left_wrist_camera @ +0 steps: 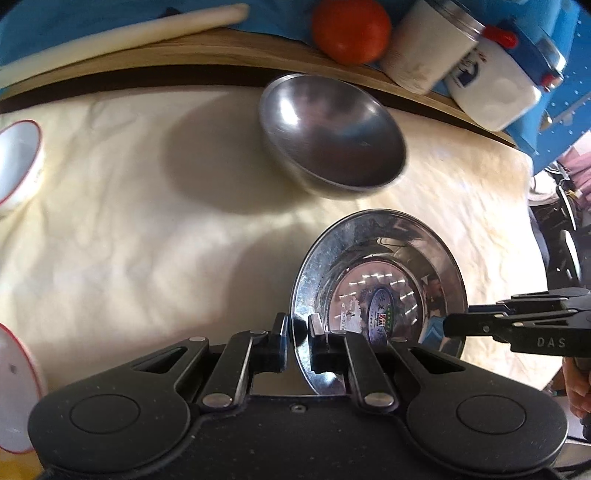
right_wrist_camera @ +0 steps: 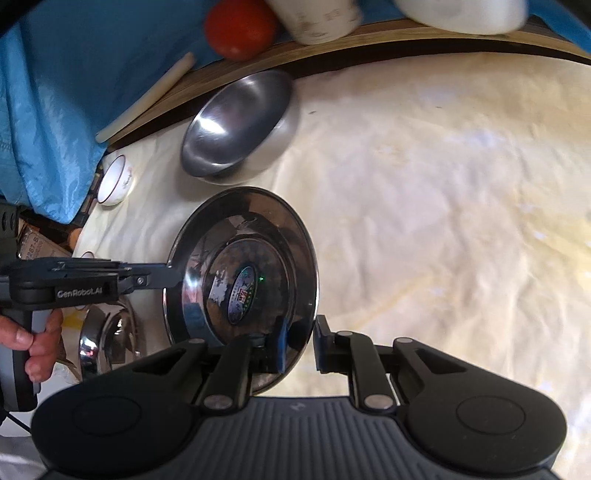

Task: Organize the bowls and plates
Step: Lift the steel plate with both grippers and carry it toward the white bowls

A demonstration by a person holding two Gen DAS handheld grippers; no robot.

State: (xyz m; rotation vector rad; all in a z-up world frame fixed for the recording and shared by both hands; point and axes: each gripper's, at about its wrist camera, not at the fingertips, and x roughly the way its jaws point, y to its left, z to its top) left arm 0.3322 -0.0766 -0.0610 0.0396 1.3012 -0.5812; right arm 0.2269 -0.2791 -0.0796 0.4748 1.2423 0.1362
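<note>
A shiny steel plate (left_wrist_camera: 376,280) (right_wrist_camera: 243,266) with a sticker in its middle is held over the cream cloth by two sides of its rim. My left gripper (left_wrist_camera: 297,332) (right_wrist_camera: 173,275) is shut on the plate's left rim, which is pinched between its pads. My right gripper (right_wrist_camera: 301,343) (left_wrist_camera: 448,326) is shut on the opposite rim. A matte steel bowl (left_wrist_camera: 332,136) (right_wrist_camera: 236,129) stands beyond the plate, near the wooden edge. A white bowl with a red rim (left_wrist_camera: 18,162) (right_wrist_camera: 116,181) sits at the far left.
A red-rimmed white plate (left_wrist_camera: 14,387) lies at the lower left, and another steel dish (right_wrist_camera: 107,339) sits under the left hand. On the wooden ledge behind are a tomato (left_wrist_camera: 351,29), a white stick (left_wrist_camera: 122,37), a cup (left_wrist_camera: 428,48) and a bottle (left_wrist_camera: 495,85).
</note>
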